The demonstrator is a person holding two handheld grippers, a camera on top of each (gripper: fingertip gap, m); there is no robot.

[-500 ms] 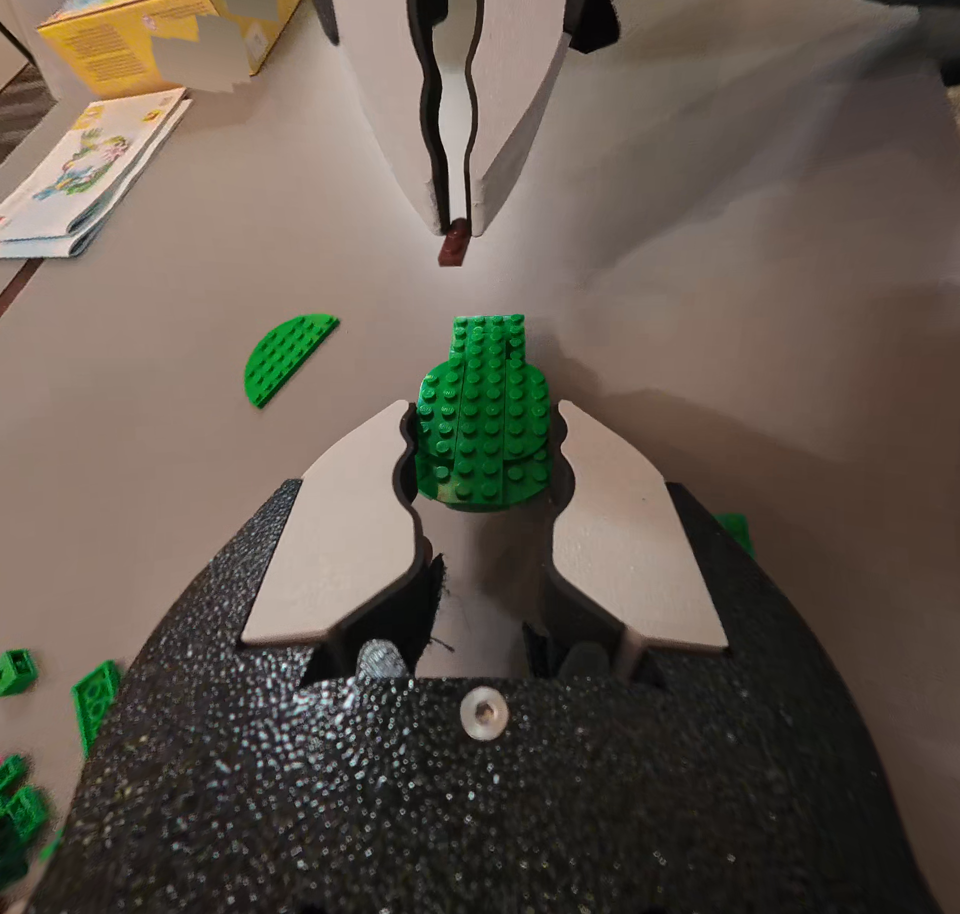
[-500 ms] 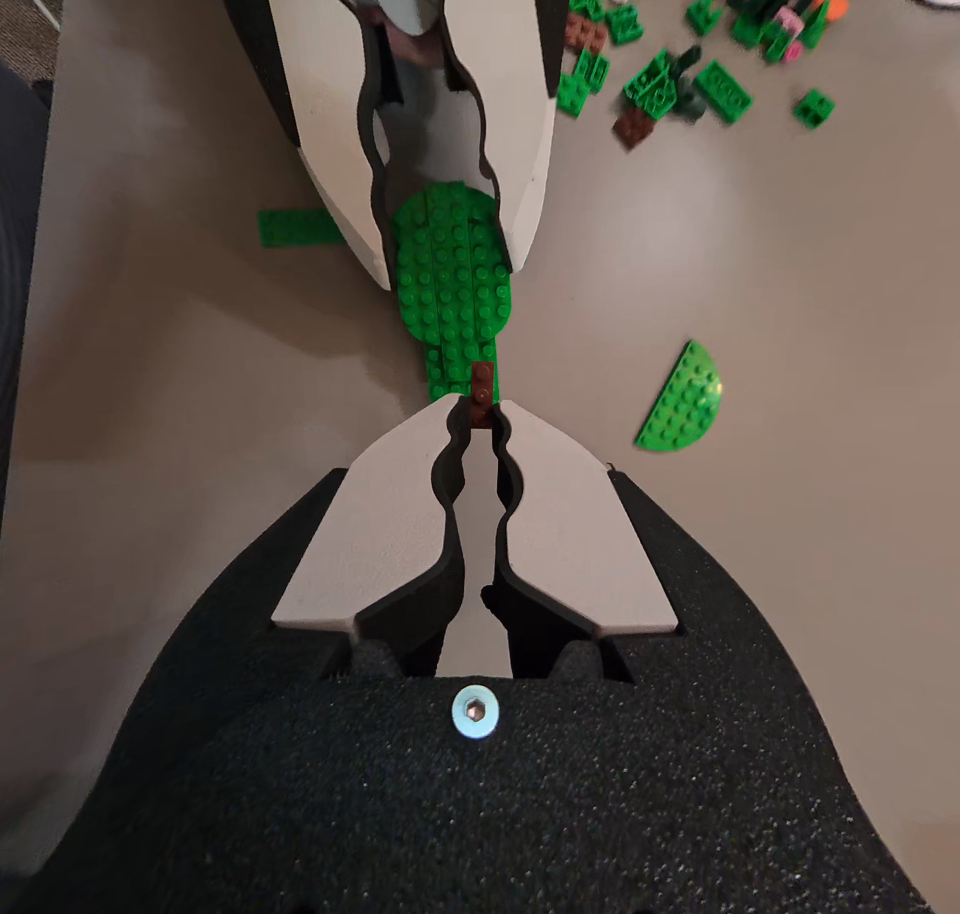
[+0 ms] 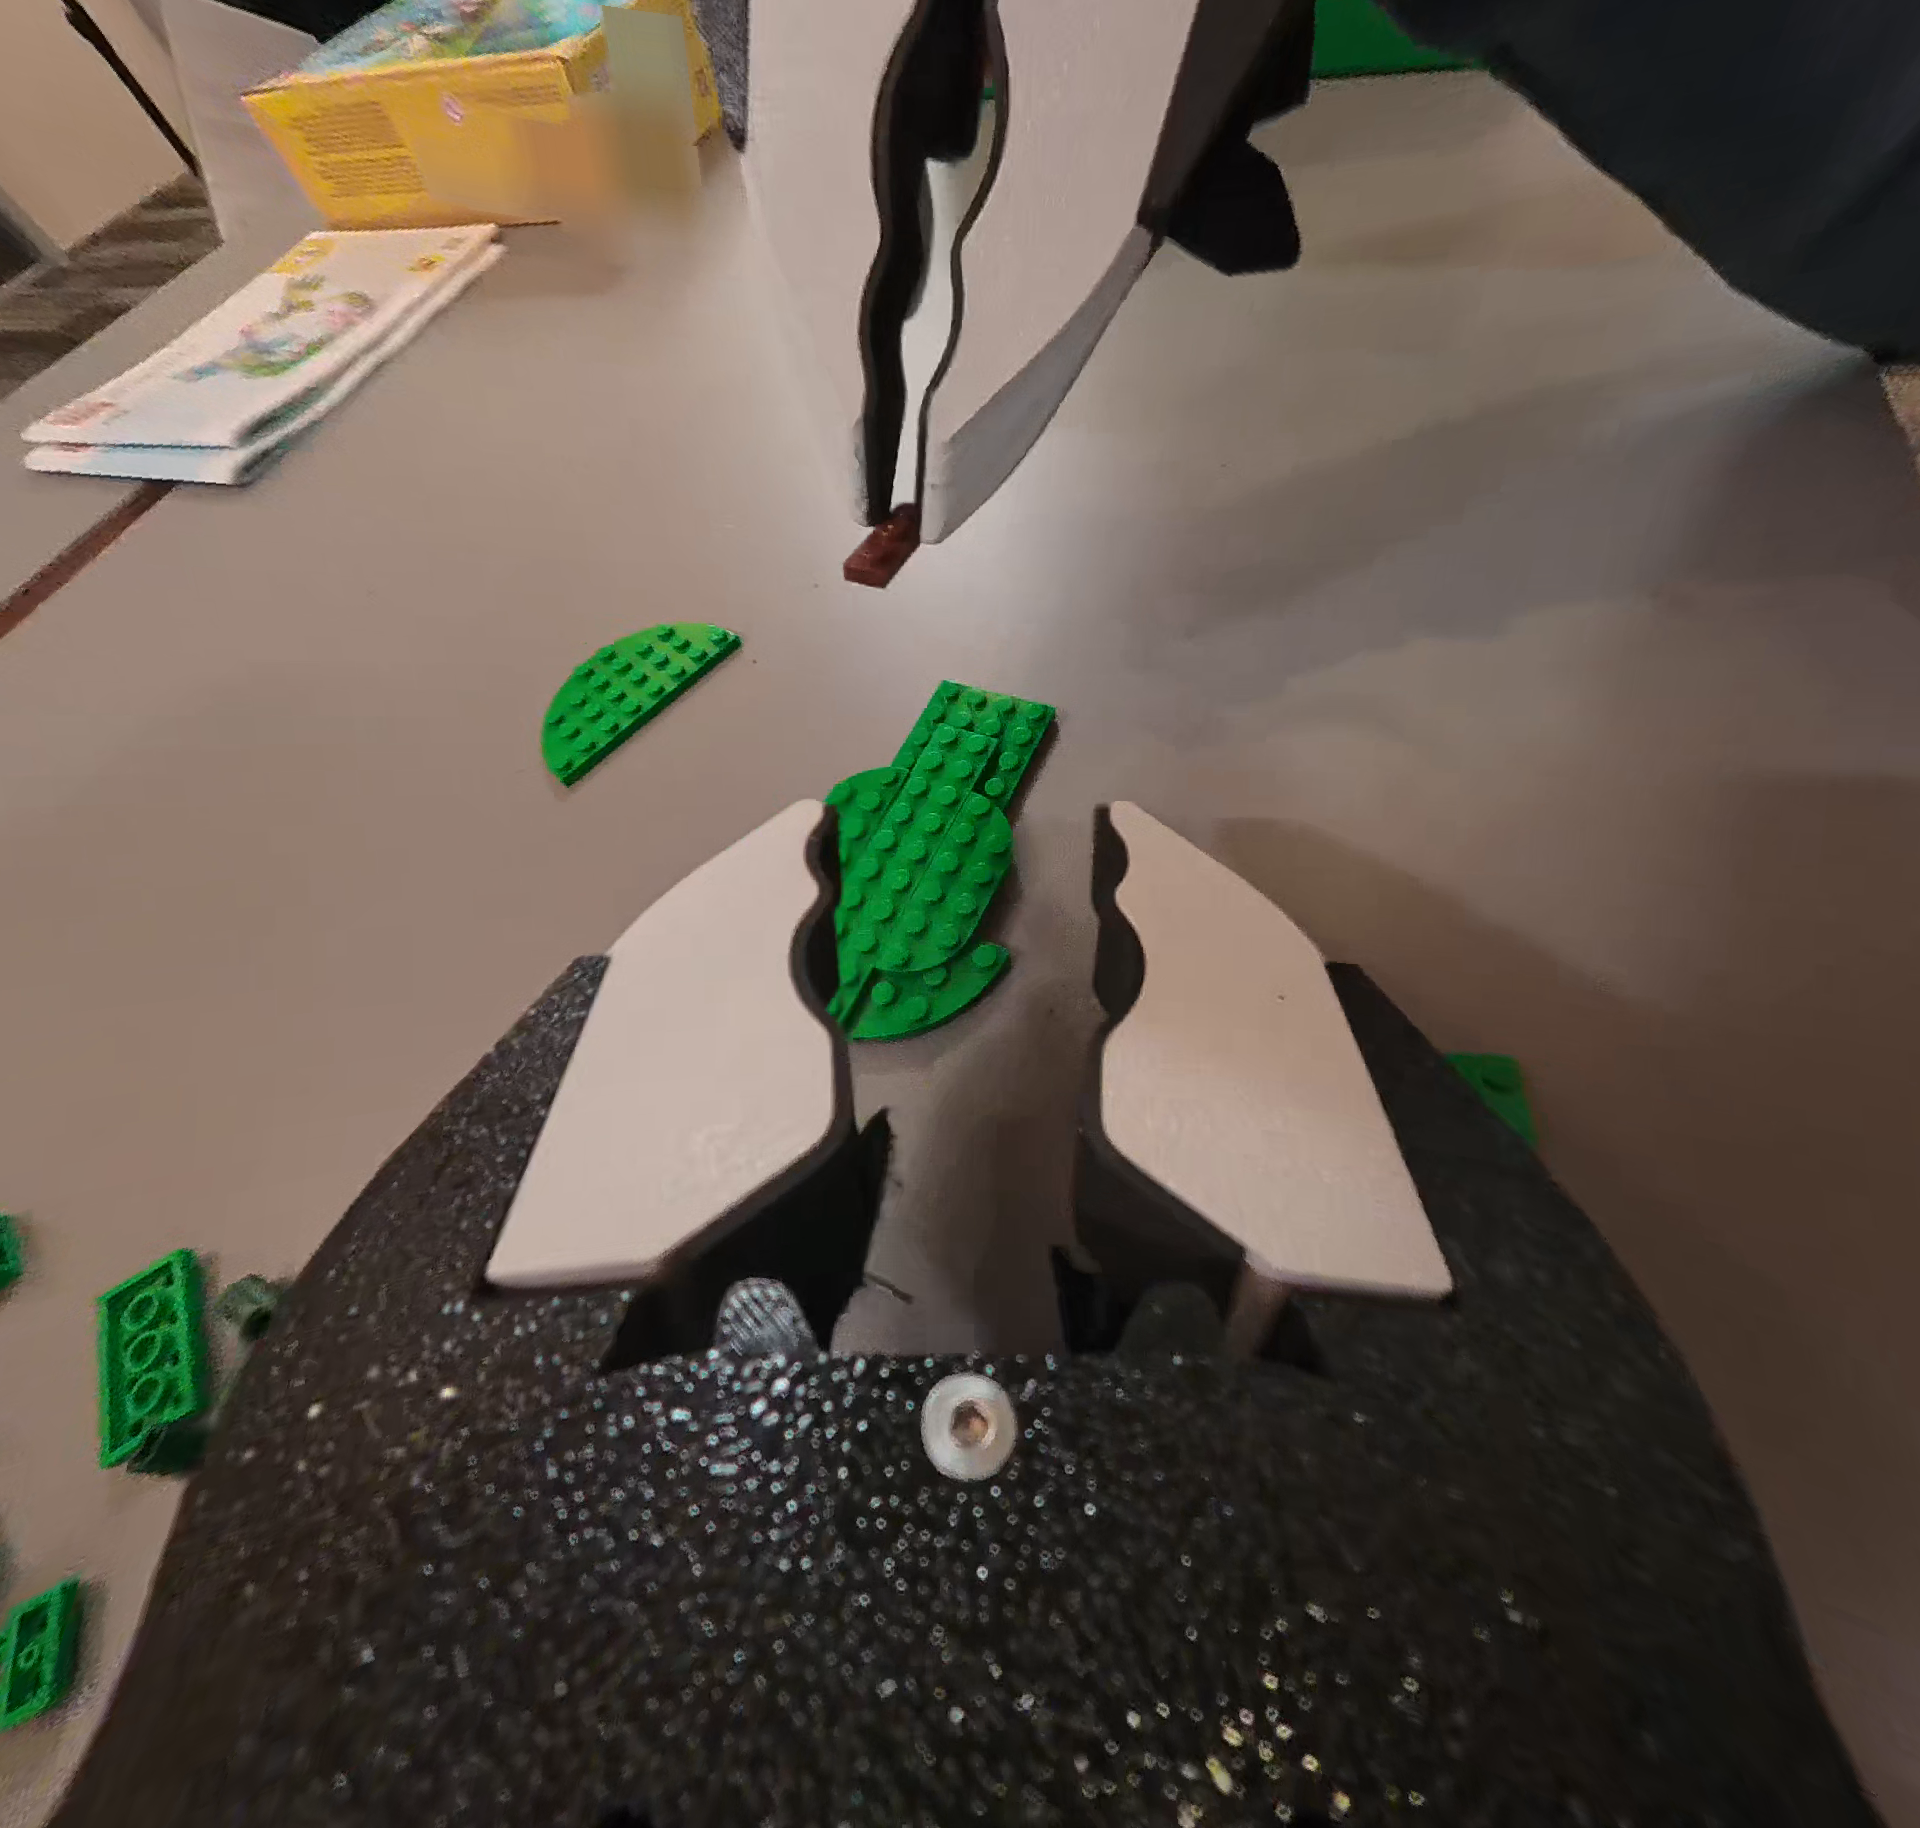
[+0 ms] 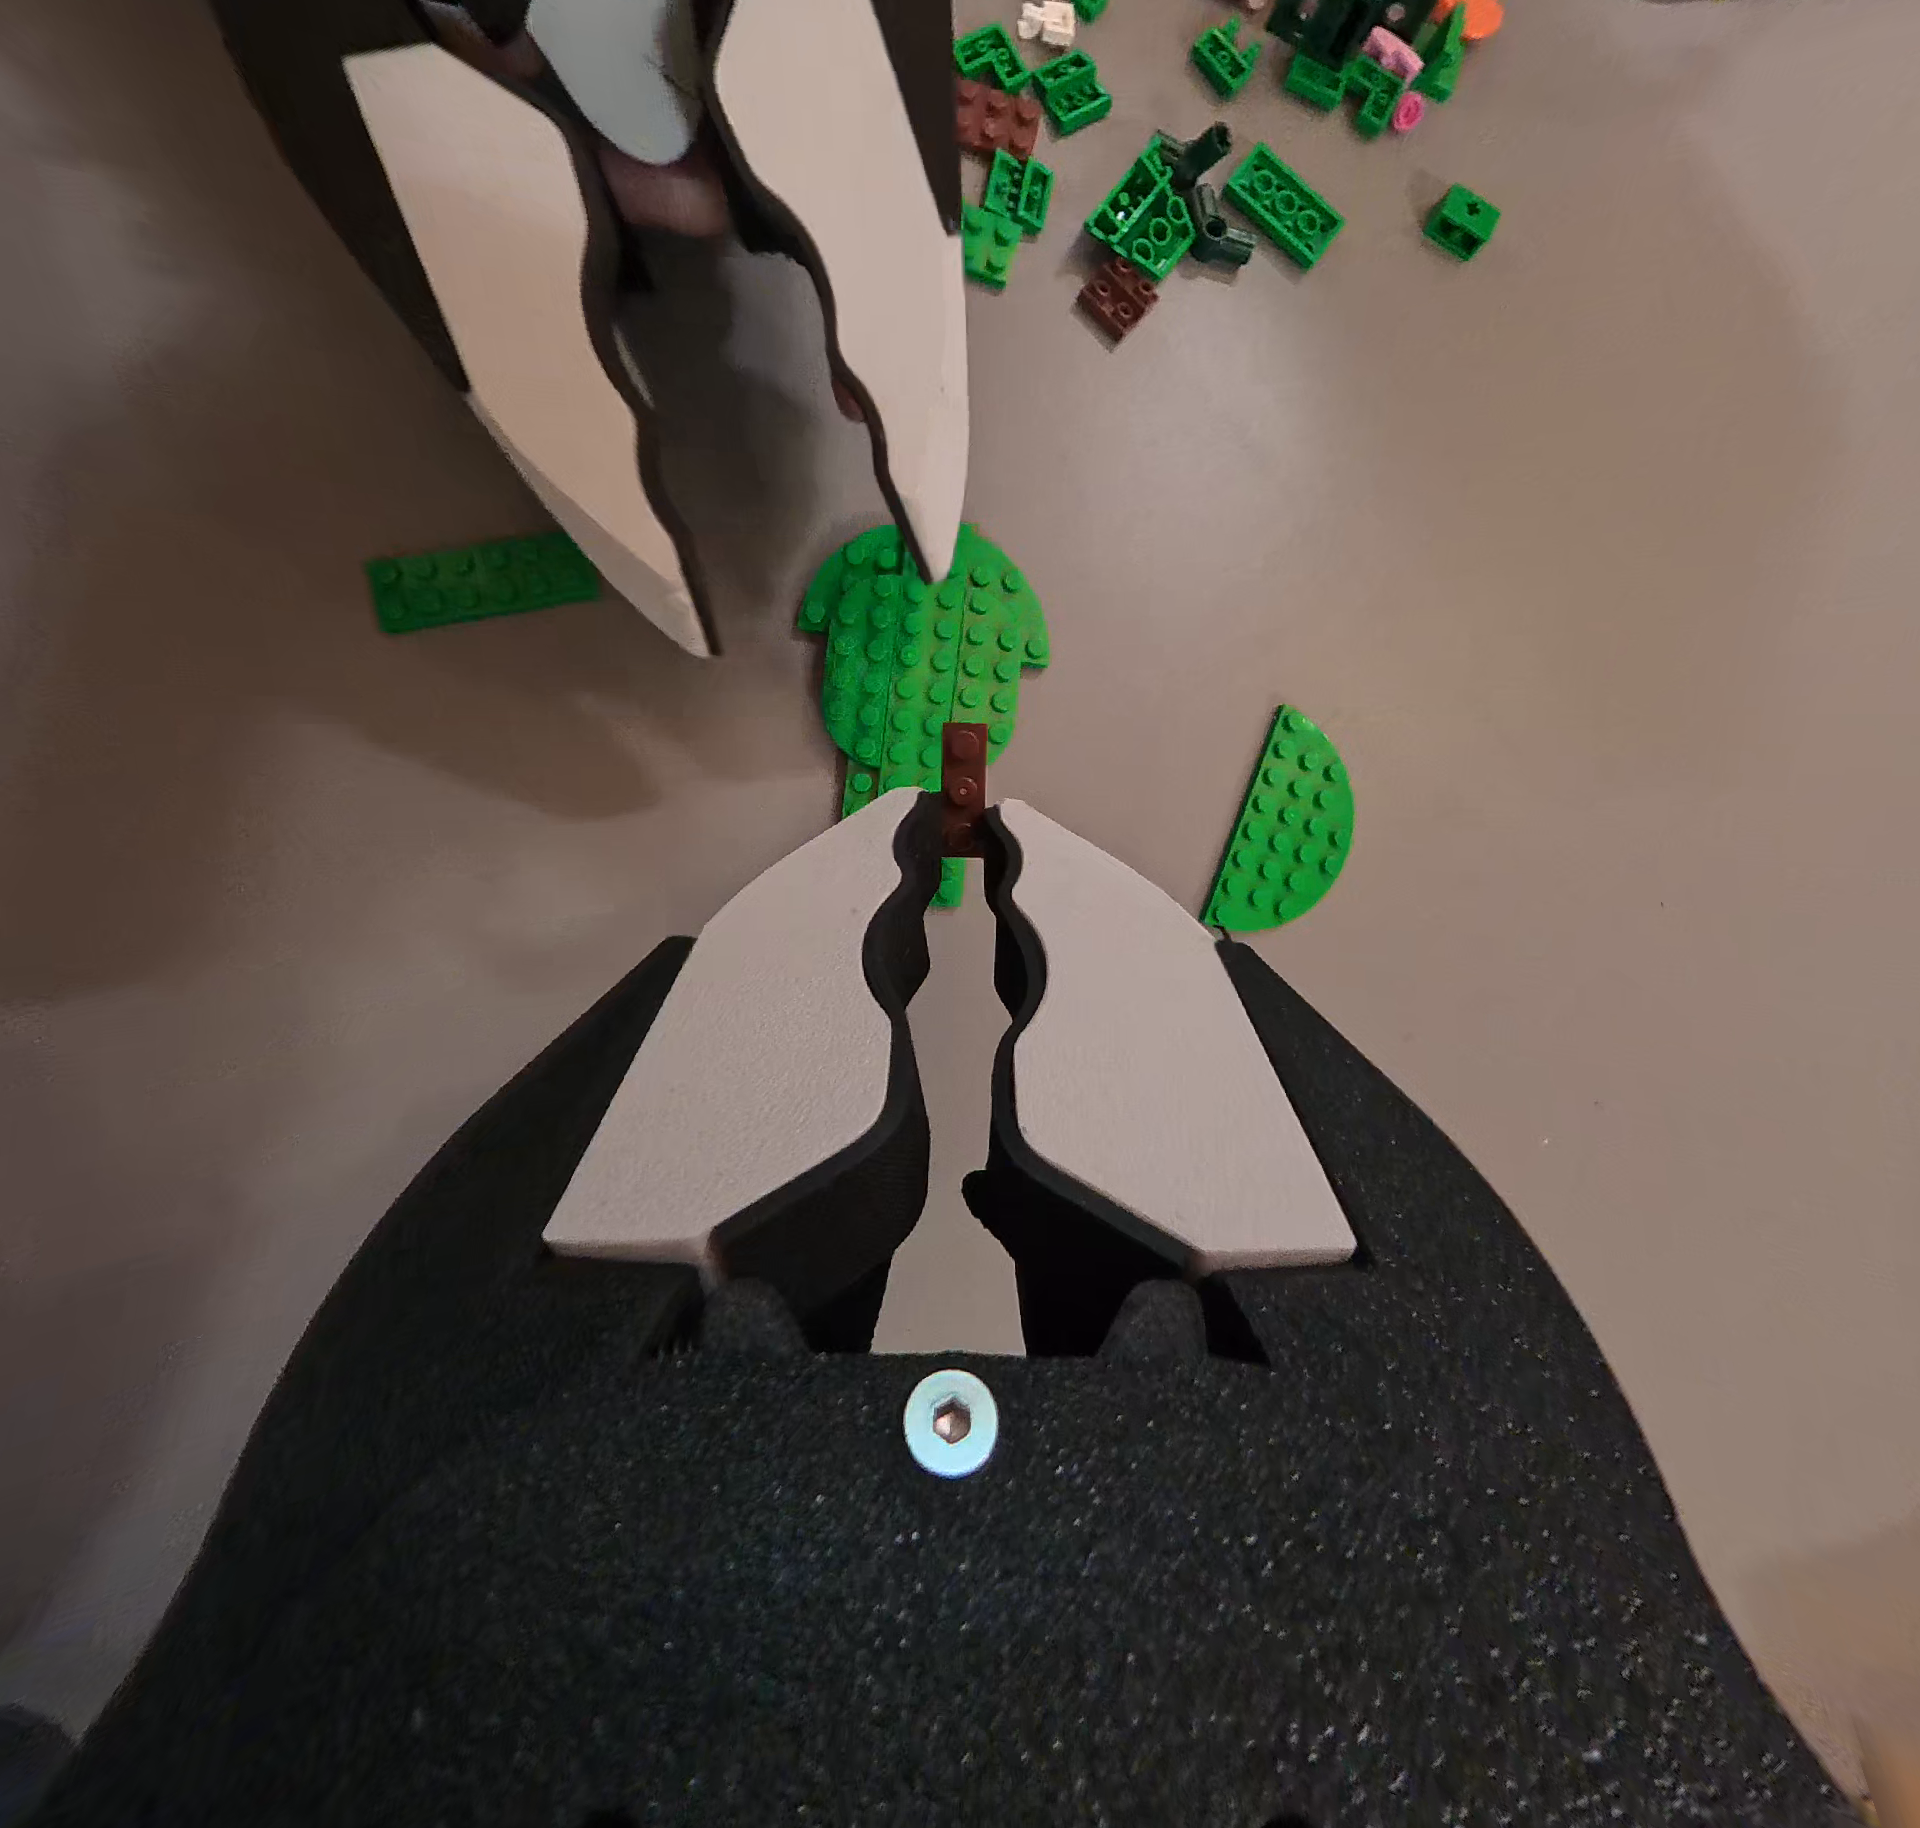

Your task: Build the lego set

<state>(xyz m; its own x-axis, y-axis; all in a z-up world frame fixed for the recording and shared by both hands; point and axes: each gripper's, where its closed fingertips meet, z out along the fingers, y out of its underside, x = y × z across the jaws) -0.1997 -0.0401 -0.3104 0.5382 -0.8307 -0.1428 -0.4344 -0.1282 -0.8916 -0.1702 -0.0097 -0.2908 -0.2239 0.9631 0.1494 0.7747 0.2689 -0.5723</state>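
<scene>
Since a moment ago my left gripper (image 3: 961, 822) released the green base (image 3: 925, 895); right gripper (image 4: 961, 812) pinches the brown plate (image 4: 963, 791); yellow box's (image 3: 457, 137) contents unseen.

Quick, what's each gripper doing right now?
Left gripper: open, holding nothing.
Right gripper: closed on a small brown plate.
</scene>
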